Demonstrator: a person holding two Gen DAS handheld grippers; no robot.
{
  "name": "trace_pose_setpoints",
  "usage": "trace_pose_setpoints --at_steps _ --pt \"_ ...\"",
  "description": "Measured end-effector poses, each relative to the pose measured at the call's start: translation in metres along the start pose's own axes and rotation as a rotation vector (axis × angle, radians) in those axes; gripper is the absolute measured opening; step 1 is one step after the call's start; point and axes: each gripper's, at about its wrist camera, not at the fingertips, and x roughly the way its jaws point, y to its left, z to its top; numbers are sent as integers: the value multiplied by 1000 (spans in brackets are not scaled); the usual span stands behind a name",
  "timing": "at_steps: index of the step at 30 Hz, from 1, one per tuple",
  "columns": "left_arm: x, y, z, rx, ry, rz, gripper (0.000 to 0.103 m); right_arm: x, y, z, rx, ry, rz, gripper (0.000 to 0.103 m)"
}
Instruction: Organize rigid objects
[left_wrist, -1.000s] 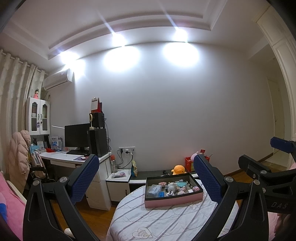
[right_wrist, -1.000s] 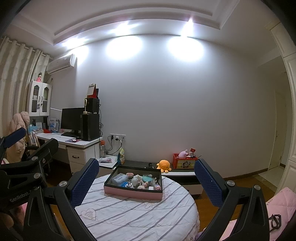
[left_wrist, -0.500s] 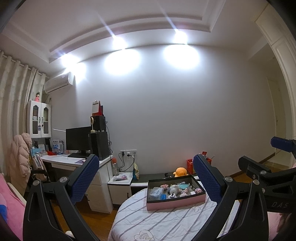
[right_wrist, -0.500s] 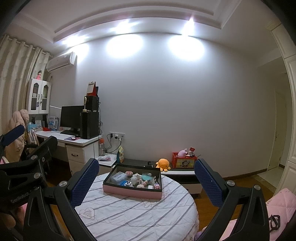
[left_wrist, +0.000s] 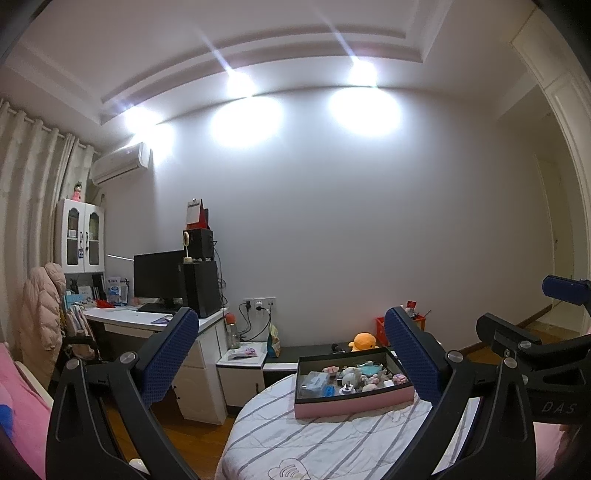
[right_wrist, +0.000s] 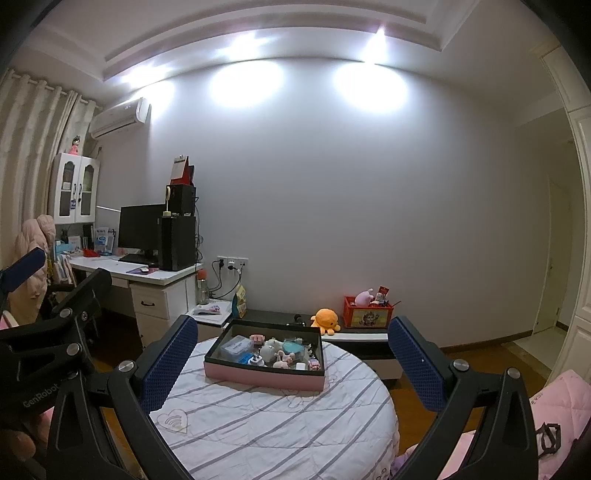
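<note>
A pink-sided box with a black inside (left_wrist: 352, 403) (right_wrist: 264, 374) sits on a round table with a striped white cloth (left_wrist: 332, 443) (right_wrist: 277, 424). It holds several small items, among them a clear plastic case (right_wrist: 236, 346) and small figurines (right_wrist: 273, 349). My left gripper (left_wrist: 291, 354) is open and empty, held up in the air well short of the box. My right gripper (right_wrist: 293, 360) is open and empty, also held back from the box. Each gripper shows at the edge of the other's view.
A white desk (right_wrist: 147, 280) with a monitor and black speakers stands at the left. A low bench along the wall holds an orange plush (right_wrist: 325, 320) and a red toy crate (right_wrist: 367, 316). A pink quilt (right_wrist: 561, 406) lies at the right. The floor is wood.
Both views have tilted up a little, so the box and table sit lower in the frame. Both grippers have stayed open and empty.
</note>
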Motion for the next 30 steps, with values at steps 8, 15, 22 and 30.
trace_pose_setpoints --at_steps 8,15,22,30 --pt "5 2 -1 -7 6 -2 102 4 -2 0 1 7 -1 103" --pt "12 2 -4 -11 14 -11 102 11 -2 0 5 17 -3 103" --pt "16 1 -4 -8 15 -14 103 19 -3 0 16 26 -5 103" --pt "27 1 -3 -14 6 -22 103 23 -1 1 22 24 -10 103"
